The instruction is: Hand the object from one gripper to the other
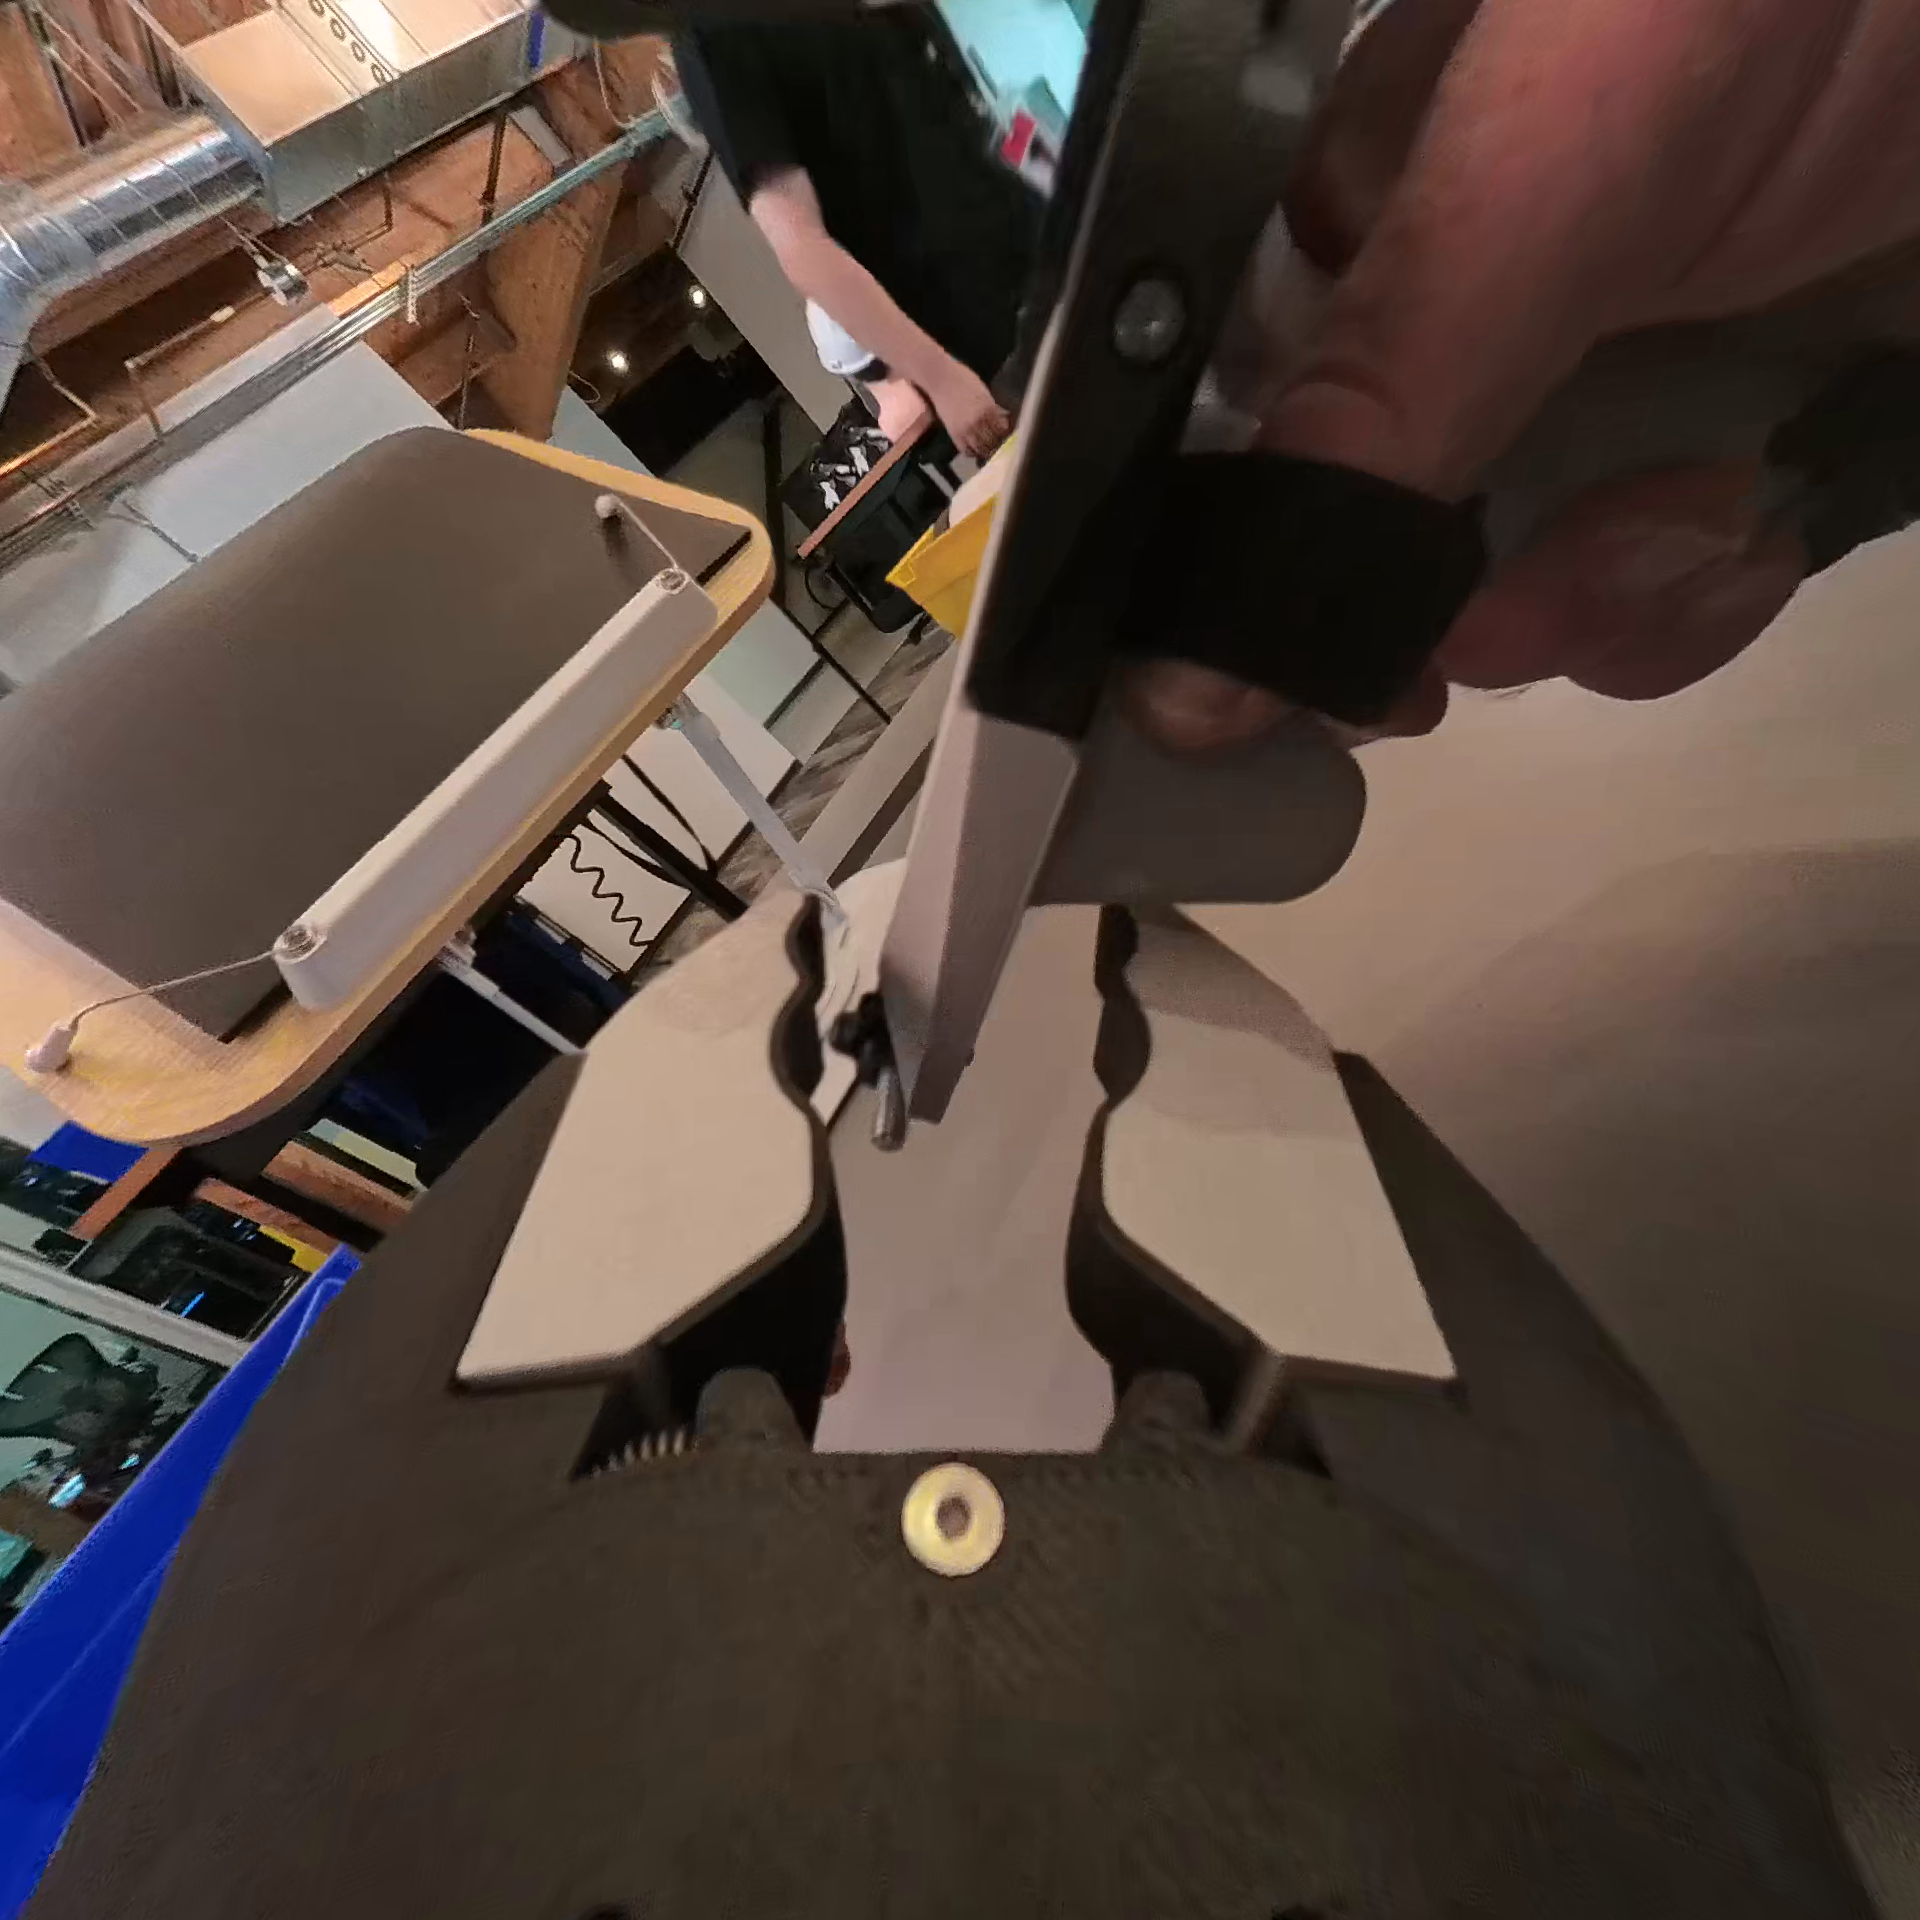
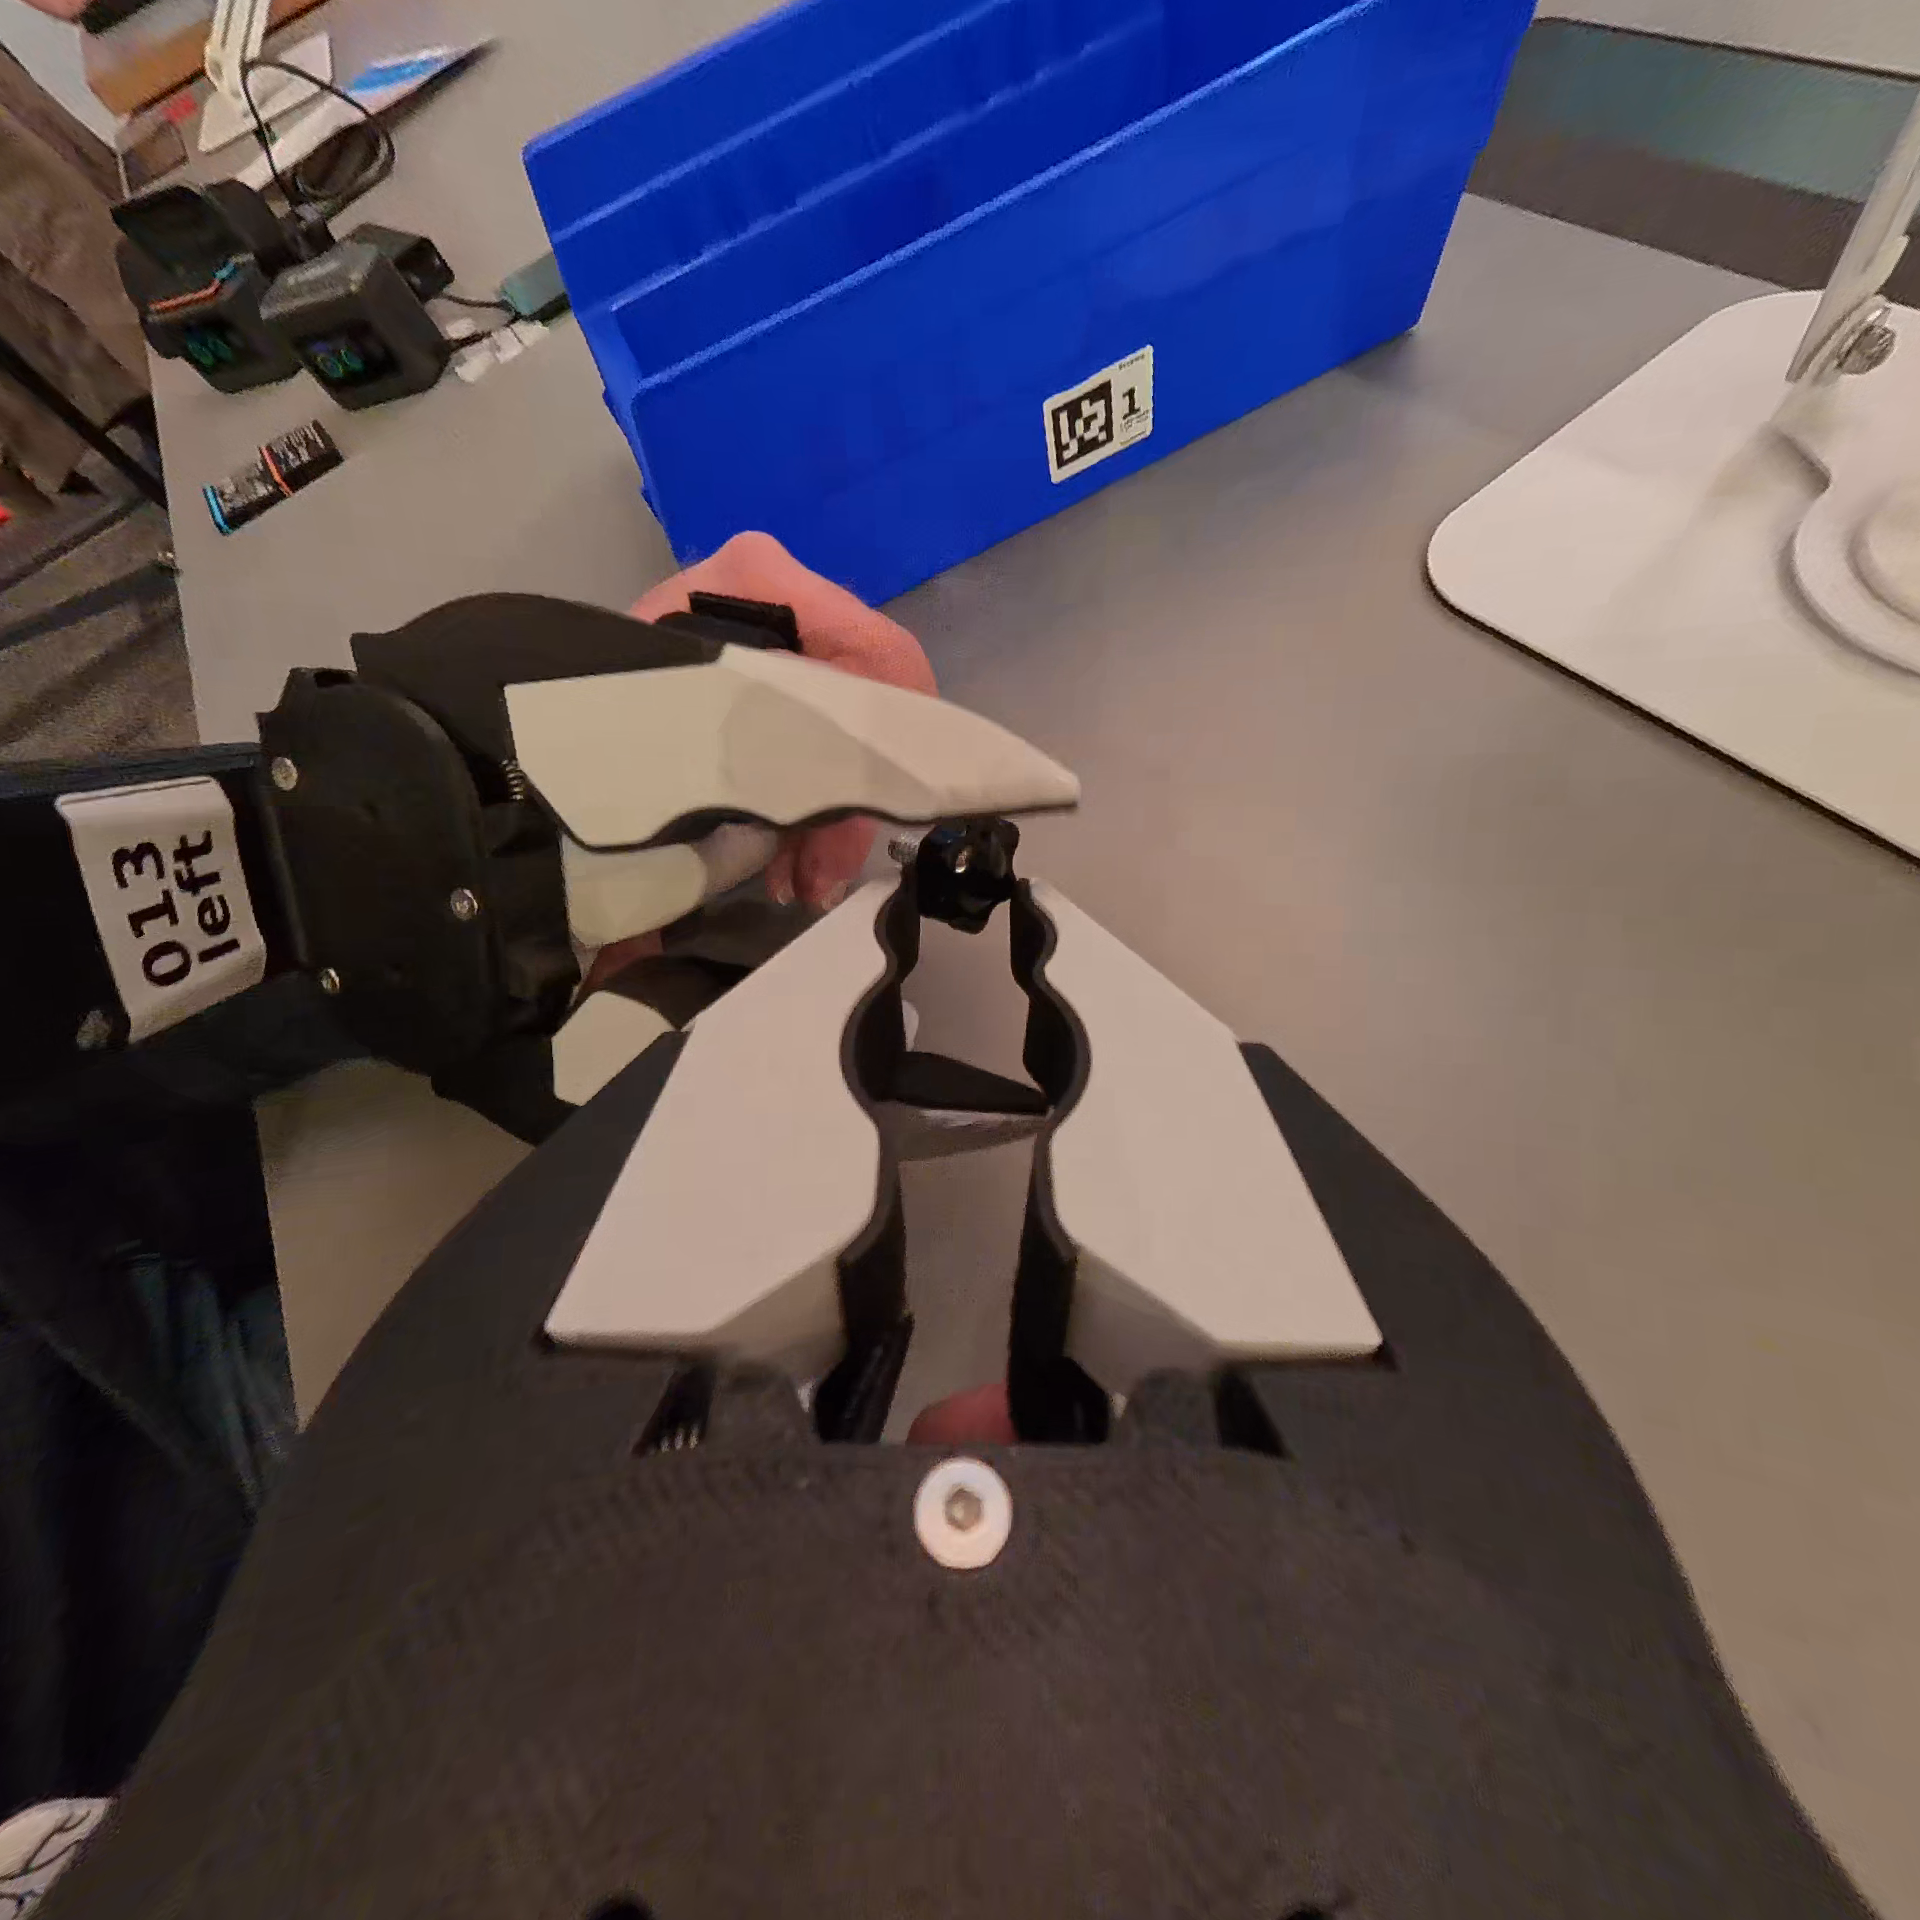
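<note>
The right gripper [image 2: 961, 899] fingers pinch the black knob screw [image 2: 964, 871] at their tips, above the desk [image 2: 1299, 831], presenting it clear. The left gripper [image 1: 956, 1023] fingers are spread around it, ready to receive.

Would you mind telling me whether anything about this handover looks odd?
Nothing stands out. The right gripper pinches the black knob screw squarely at its tips, and the left gripper is open around it, just short of closing.

Glossy blue plastic bin [image 2: 935, 343] — matt grey tabletop [image 2: 1299, 831]
</note>
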A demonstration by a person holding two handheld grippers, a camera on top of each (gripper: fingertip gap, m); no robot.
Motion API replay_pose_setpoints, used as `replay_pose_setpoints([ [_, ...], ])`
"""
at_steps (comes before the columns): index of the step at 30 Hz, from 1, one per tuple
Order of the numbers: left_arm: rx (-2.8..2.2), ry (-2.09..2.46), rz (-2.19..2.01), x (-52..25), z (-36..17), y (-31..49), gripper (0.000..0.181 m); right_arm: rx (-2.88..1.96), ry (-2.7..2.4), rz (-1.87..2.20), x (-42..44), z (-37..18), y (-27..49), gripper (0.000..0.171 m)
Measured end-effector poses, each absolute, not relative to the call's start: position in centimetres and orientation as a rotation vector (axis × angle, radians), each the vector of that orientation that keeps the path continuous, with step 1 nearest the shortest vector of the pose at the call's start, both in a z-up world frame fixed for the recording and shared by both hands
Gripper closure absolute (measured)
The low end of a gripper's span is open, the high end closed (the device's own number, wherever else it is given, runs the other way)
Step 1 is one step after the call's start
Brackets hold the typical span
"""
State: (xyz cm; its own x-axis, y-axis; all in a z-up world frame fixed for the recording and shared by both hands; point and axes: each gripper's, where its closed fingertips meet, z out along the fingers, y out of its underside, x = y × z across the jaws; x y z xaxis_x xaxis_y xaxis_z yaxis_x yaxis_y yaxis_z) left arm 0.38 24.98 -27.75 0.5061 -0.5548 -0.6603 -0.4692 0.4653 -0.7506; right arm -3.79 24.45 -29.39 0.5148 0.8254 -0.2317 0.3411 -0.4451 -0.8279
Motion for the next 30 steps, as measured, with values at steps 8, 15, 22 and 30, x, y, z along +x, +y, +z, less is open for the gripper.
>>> replay_pose_setpoints([
  [8, -1.130, 1.123, -0.039, 1.2, -27.5, 27.1, 0.161, -2.022, -0.871, 0.751, -2.5, -29.1, 26.4, 0.157],
  [15, -1.133, 1.099, -0.041, 1.4, -27.3, 28.1, 0.142, -2.019, -0.823, 0.768, -1.8, -28.5, 27.0, 0.157],
  [22, -1.138, 1.109, -0.013, 1.2, -27.4, 28.3, 0.156, -2.052, -0.825, 0.764, -2.2, -28.8, 27.0, 0.157],
  [30, -1.139, 1.067, -0.023, 0.7, -26.8, 28.5, 0.148, -2.048, -0.720, 0.966, -2.6, -27.7, 26.5, 0.157],
])
